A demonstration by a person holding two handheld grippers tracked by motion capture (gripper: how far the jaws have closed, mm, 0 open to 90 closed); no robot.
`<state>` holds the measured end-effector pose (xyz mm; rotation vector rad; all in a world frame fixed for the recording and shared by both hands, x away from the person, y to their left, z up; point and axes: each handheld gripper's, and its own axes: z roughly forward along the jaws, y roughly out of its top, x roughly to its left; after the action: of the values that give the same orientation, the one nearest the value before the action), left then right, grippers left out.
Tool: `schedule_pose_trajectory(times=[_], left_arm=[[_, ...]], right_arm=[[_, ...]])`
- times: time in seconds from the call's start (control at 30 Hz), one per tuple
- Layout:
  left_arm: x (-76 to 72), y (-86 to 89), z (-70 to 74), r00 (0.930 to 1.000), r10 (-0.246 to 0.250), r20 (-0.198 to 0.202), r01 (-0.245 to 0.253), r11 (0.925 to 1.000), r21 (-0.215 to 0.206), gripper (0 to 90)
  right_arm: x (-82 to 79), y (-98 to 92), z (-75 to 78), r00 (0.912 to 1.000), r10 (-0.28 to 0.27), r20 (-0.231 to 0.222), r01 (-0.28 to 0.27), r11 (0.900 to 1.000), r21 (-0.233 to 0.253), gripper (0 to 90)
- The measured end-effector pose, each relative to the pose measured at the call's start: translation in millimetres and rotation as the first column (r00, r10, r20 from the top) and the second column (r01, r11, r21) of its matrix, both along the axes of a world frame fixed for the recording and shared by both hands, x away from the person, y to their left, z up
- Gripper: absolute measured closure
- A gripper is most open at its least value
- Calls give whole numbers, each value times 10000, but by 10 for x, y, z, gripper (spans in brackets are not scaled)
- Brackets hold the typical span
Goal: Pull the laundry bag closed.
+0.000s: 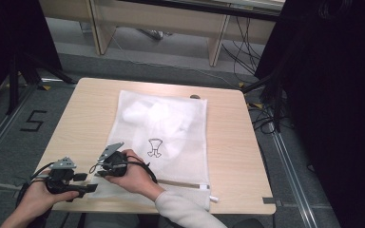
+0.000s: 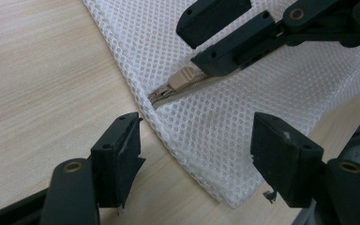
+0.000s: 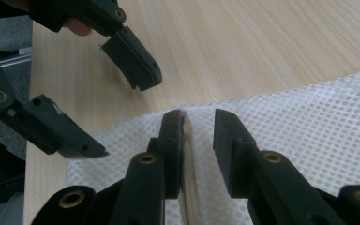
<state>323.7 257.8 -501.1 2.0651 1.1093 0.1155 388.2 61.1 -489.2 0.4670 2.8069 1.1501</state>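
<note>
Nearest the high camera, a pale sleeve (image 1: 183,211) crosses the counter's (image 1: 76,123) front edge. The left tool (image 1: 89,182) sits at the front left corner, jaws spread wide, straddling the near corner of a white mesh laundry bag (image 2: 243,117) without gripping it. Just beside it, the right tool (image 1: 102,172) rests on the same corner; its jaws stand slightly apart around the beige zipper (image 3: 190,187), and one jaw appears to touch the zipper pull (image 2: 183,78), though a firm pinch cannot be confirmed. The bag lies flat from the front edge toward the counter's middle, white clothing (image 1: 157,116) inside its far half.
</note>
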Motion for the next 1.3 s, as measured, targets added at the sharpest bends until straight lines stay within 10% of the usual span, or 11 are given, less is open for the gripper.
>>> schedule_pose_trajectory(times=[0.87,1.3], left_arm=[[2,-6,-7,10000,-14,-68,15,10000,5,334],[3,7,-3,9999,74,-128,-76,9998,-163,344]], right_arm=[[44,207,-65,9977,176,-649,-219,9976,-658,803],[-4,182,-22,9998,134,-171,-140,9992,-374,821]])
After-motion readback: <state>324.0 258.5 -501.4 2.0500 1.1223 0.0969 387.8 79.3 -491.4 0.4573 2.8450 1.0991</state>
